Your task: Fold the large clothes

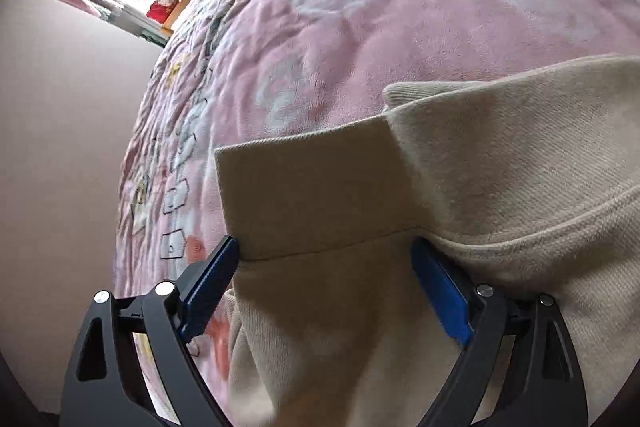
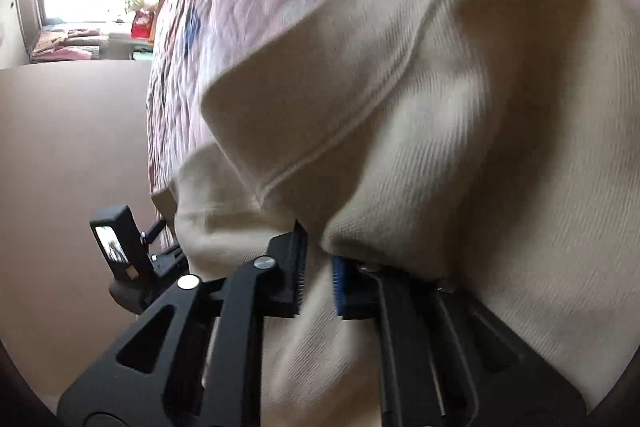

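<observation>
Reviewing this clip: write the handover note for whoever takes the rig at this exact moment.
Left gripper: open, jaws straddling the ribbed hem of the cream sweatshirt, not pinching it.
Right gripper: shut on a bunched fold of the same sweatshirt.
The sweatshirt lies crumpled on the pink patterned blanket.
Done: one edge gripped. No neat fold visible.
Left: close the left gripper on the hem, spread the garment flat, then fold.

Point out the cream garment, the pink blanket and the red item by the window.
cream garment (image 1: pixel 500 167): left wrist view, on its upper body fabric.
pink blanket (image 1: pixel 360 27): left wrist view, on bare fleece.
red item (image 1: pixel 160 9): left wrist view, on its red front.
</observation>
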